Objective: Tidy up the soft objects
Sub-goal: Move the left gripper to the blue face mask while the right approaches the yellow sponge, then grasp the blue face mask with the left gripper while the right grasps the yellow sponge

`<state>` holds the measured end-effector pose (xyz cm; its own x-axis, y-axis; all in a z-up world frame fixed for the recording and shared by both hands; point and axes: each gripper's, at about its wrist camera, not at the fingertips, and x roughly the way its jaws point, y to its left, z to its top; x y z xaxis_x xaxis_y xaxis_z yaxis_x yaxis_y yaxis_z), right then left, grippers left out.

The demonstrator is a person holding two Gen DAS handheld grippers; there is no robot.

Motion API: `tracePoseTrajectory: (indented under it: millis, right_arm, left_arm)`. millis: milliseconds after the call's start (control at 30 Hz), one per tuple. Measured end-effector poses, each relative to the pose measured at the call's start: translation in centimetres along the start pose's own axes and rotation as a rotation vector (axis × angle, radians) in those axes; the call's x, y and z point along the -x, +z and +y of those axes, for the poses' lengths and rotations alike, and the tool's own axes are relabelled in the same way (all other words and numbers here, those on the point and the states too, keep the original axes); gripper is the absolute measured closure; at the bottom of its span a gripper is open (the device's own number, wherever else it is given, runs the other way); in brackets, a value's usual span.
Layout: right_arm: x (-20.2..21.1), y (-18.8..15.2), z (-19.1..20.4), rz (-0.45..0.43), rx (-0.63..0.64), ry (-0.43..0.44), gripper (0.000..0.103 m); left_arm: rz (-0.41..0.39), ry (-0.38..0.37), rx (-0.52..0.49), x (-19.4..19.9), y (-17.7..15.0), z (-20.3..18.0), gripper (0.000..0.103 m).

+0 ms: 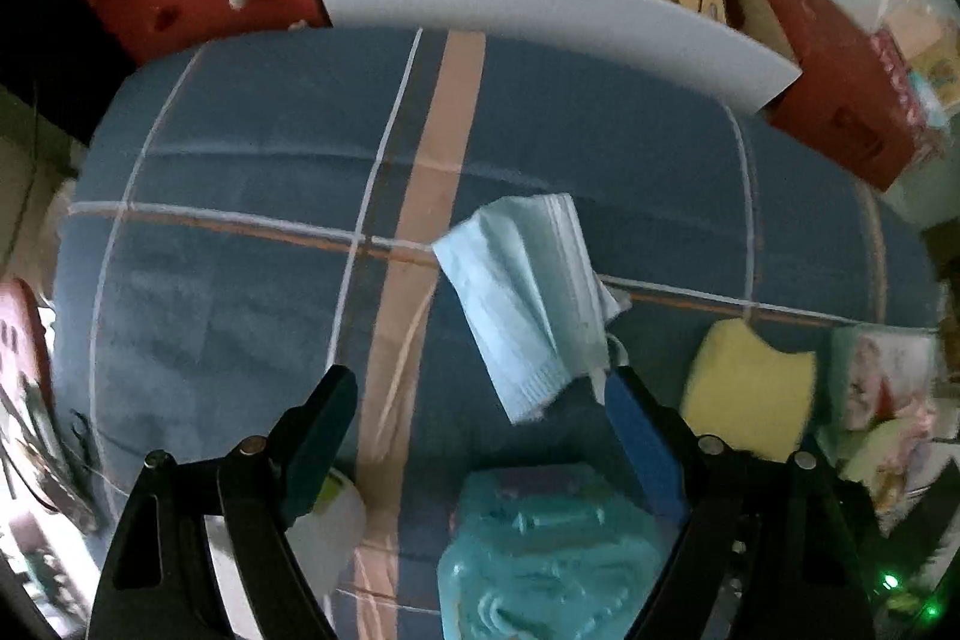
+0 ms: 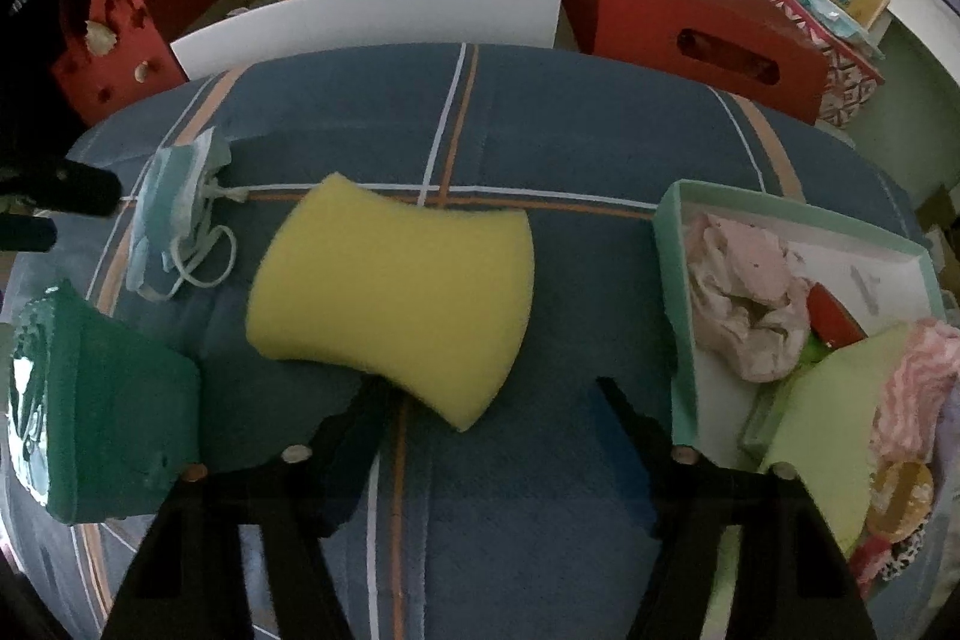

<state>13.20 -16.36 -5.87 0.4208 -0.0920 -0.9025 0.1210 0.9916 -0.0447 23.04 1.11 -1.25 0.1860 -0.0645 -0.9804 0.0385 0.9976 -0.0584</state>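
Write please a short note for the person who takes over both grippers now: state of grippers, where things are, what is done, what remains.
Left gripper: open, over the face mask, which lies loose on the blue cloth.
Right gripper: open, just behind the yellow sponge; not gripping it.
Box, on the right side: already holds a pink cloth and other soft items.
A green packet lies on the left.
Left to do, probably: mask and sponge into the box.

The yellow sponge (image 2: 390,292) looks porous and matt; the face mask (image 1: 528,304) is thin pleated fabric, lying on a soft, napped blue cloth (image 1: 252,292)
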Motion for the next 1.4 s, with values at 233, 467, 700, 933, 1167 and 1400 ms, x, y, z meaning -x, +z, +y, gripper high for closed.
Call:
tracePoseTrajectory:
  millis: [233,467,700,933,1167,1400]
  right_arm:
    - [-0.3,0.2,0.2,-0.004,0.024,0.024,0.062]
    - [0.2,0.0,0.1,-0.007,0.023,0.071,0.065]
    - [1.2,-0.1,1.0,-0.021,0.063,0.097,0.065]
    - [1.2,0.1,0.9,-0.023,0.060,0.106,0.065]
    - [1.9,0.0,0.7,-0.046,0.068,0.091,0.064]
    - [1.6,0.0,0.2,-0.040,0.078,0.073,0.063]
  left_arm:
    - [0.103,-0.060,0.022,-2.7,1.5,-0.5,0.018]
    - [0.162,-0.061,0.039,-4.6,1.9,-0.1,0.023]
    - [0.199,-0.097,0.046,-5.8,2.4,0.2,0.056]
    - [0.162,-0.161,0.071,-5.0,1.0,0.5,0.088]
    - [0.034,-0.235,0.151,-1.8,-1.7,3.5,0.091]
    - [-0.068,-0.239,0.197,1.3,-4.4,5.2,0.091]
